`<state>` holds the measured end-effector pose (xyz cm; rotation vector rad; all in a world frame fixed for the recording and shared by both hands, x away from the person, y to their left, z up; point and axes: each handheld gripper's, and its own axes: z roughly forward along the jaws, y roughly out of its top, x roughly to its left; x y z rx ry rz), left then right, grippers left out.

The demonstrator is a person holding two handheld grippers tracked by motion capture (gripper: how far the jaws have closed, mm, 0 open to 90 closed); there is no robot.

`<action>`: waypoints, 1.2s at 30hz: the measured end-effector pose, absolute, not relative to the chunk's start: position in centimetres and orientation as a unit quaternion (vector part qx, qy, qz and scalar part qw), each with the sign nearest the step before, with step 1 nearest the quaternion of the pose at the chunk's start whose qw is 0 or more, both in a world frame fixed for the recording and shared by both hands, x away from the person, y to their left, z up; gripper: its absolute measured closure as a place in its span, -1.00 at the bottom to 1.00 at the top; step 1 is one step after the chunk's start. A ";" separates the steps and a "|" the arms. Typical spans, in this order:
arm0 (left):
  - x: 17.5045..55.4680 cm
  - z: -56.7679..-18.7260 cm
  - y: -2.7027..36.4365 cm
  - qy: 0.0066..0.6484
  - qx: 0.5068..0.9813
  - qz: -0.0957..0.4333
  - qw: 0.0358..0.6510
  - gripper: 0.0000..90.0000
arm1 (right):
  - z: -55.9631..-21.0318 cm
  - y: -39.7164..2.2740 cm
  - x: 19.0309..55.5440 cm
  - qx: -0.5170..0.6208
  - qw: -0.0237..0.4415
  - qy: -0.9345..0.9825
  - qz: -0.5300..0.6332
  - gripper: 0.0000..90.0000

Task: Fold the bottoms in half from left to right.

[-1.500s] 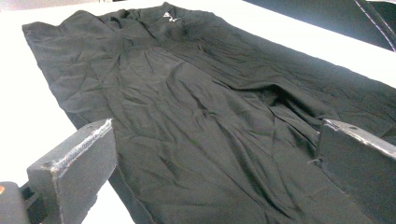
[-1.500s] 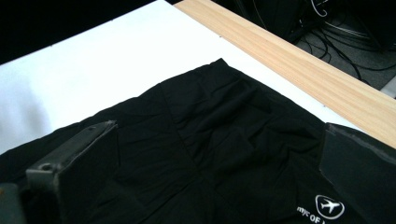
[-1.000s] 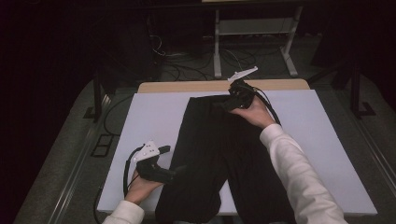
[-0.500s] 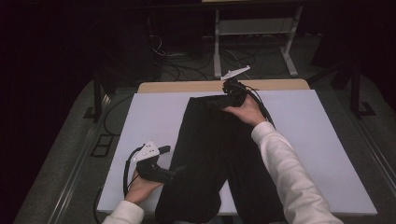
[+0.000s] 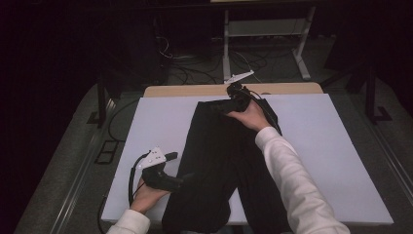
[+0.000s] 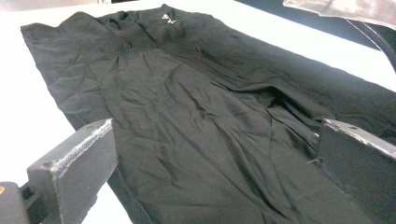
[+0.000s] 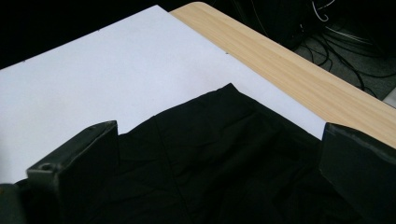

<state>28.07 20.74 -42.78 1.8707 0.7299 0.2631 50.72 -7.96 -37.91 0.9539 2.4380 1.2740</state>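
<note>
We see the black trousers (image 5: 229,161) lying lengthwise, away from us, on the white surface (image 5: 336,146). Our right gripper (image 5: 228,105) sits spread at their far end, our left gripper (image 5: 182,181) spread at the near left edge.

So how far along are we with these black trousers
Done: the trousers lie lengthwise on the white board, mostly flat. In hand: the right gripper is over the far end and the left gripper at the near left edge, both with jaws open, nothing gripped. Left: no fold made yet; creases remain.
</note>
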 end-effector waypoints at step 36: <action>28.0 -42.7 21.1 0.312 0.777 0.108 0.536 -1.00 | -42.0 -1.3 53.7 0.353 0.093 0.825 0.431 -1.00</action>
